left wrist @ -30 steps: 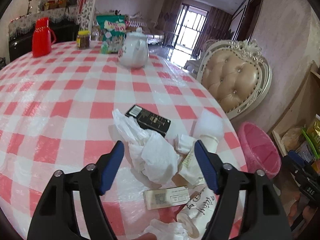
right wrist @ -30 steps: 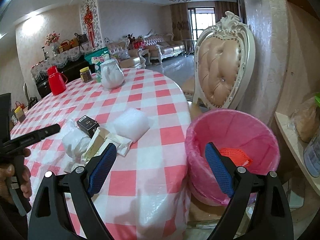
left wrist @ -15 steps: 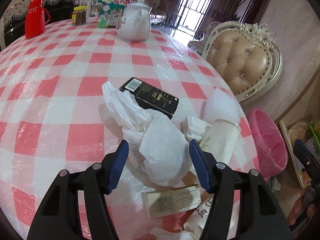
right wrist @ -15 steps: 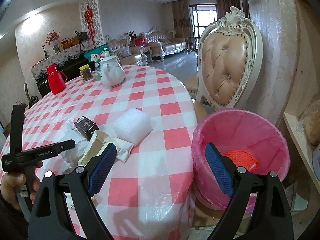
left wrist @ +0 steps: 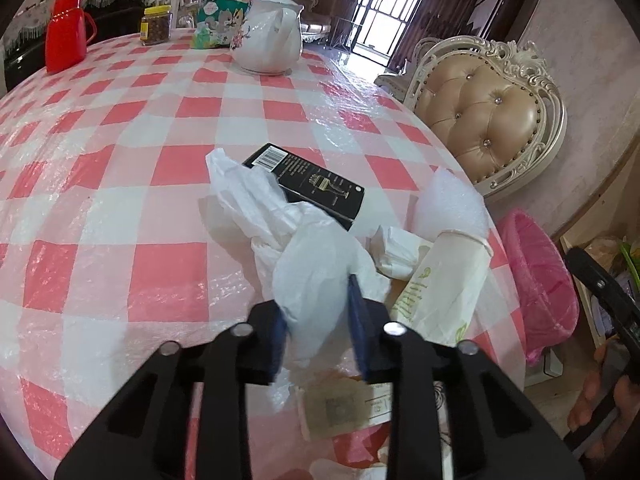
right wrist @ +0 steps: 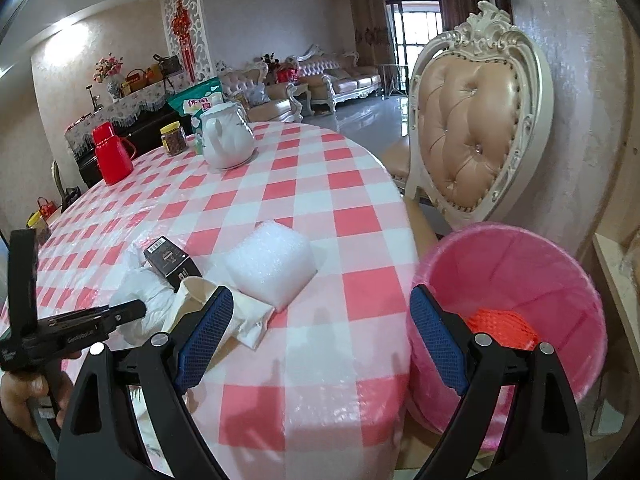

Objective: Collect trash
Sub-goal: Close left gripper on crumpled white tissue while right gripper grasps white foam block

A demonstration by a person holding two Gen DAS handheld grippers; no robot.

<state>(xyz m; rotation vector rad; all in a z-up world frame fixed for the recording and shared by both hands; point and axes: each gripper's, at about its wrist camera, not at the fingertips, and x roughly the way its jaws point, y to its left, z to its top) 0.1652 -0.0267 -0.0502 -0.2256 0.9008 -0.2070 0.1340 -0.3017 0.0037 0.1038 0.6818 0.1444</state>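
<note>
Collection is at an early stage. The pink bin [right wrist: 516,280] stands on the floor just beside the desk [right wrist: 320,184] edge, and the only item visible inside it is one orange mesh net [right wrist: 502,326]. The bulk of the trash remains on the desk near that edge: a crumpled white plastic bag [left wrist: 304,264], a black carton [left wrist: 316,186] lying flat and partly under the bag, a block of white foam wrap [right wrist: 270,266], a paper cup [left wrist: 444,280] tipped on its side, a small wad of white paper [left wrist: 396,254] between bag and cup, and a printed paper slip [left wrist: 344,406] close under the left claw. The left claw [left wrist: 318,320] is closed onto the near lobe of the plastic bag, blue pads pressing it from both sides; most of the bag rests on the desk, so lifting appears not yet done. The right claw [right wrist: 320,340] is spread wide and holds nothing, hovering over the desk edge beside the bin. Items at the far side (red jug [left wrist: 66,30], teapot [left wrist: 270,38], jar [left wrist: 156,26], green snack bag [left wrist: 218,6]) appear to be household goods and not trash, in my judgement. Outstanding work: carry the bag to the bin, then the other five pieces.
</note>
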